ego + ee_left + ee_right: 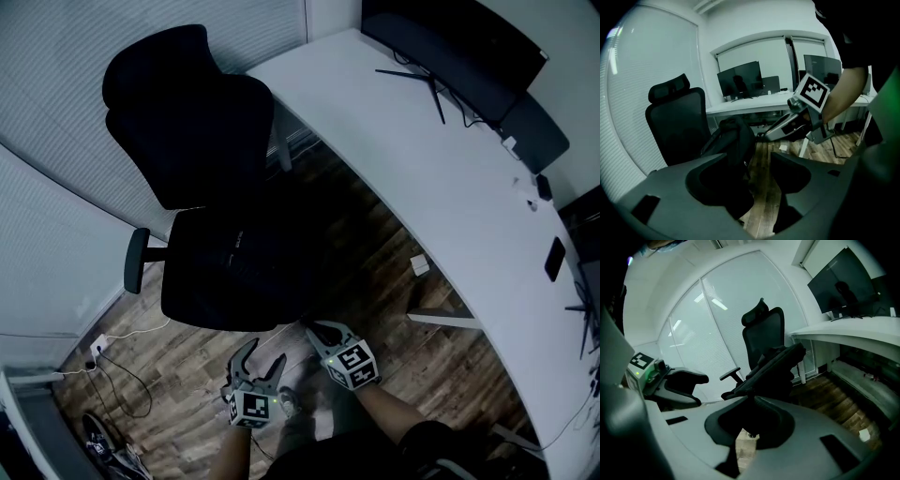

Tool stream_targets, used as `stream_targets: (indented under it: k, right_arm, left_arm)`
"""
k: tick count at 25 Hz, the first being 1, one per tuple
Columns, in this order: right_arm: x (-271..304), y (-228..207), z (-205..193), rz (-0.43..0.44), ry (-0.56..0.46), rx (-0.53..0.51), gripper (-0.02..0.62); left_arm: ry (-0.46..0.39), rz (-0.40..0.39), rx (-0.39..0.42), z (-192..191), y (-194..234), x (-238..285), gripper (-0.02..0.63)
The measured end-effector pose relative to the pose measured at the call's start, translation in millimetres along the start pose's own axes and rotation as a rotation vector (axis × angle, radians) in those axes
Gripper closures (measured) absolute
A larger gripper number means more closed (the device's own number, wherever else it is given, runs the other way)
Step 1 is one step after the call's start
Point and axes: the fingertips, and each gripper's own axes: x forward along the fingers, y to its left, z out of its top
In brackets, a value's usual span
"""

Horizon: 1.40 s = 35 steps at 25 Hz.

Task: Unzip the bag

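Bag (248,258) lies on the chair (178,103) seat; the zip is being grasped.
Right gripper (315,326) is clenched on a thin dark tab, probably the zip pull. Left gripper (262,354) hangs released near the seat's front edge. Next, it should steady the bag.

Black bag (258,246) melts into the black chair (178,103), zipper lost in shadow. Which bit the right hand-held gripper (753,399) pinches is too dark to tell.

Black office chair (183,112) next to long white desk (422,169), monitor (450,47) at far end. Wood floor (375,253), small white box (420,265) under desk. Blinds (56,84) on the walls, socket (97,348) down low.
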Motion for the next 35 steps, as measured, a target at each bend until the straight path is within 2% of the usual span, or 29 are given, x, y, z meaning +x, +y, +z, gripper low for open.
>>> stream_targets:
  k: [9, 16, 17, 19, 26, 35]
  right_arm:
    - [-0.9, 0.9, 5.3, 0.089, 0.037, 0.007, 0.535]
    - [-1.3, -1.7, 10.0, 0.127, 0.056, 0.007, 0.537]
    - [-1.2, -1.7, 10.4, 0.127, 0.058, 0.013, 0.537]
    - [-0.2, -0.4, 11.3, 0.128, 0.061, 0.026, 0.537]
    - [-0.1, -6.5, 18.1, 0.112, 0.056, 0.046, 0.537]
    - [7.9, -19.6, 41.8, 0.045, 0.023, -0.023, 0.538]
  left_arm:
    - [0.069, 0.003, 0.178, -11.3, 6.1, 61.8, 0.321]
    - [0.14, 0.043, 0.284, -15.9, 13.4, 97.7, 0.322]
    - [0.145, 0.061, 0.291, -15.6, 16.3, 99.7, 0.328]
    - [0.145, 0.086, 0.288, -15.4, 22.5, 100.5, 0.402]
    - [0.153, 0.096, 0.284, -13.7, 24.4, 100.9, 0.454]
    - [0.146, 0.09, 0.258, -7.0, 32.2, 92.9, 0.486]
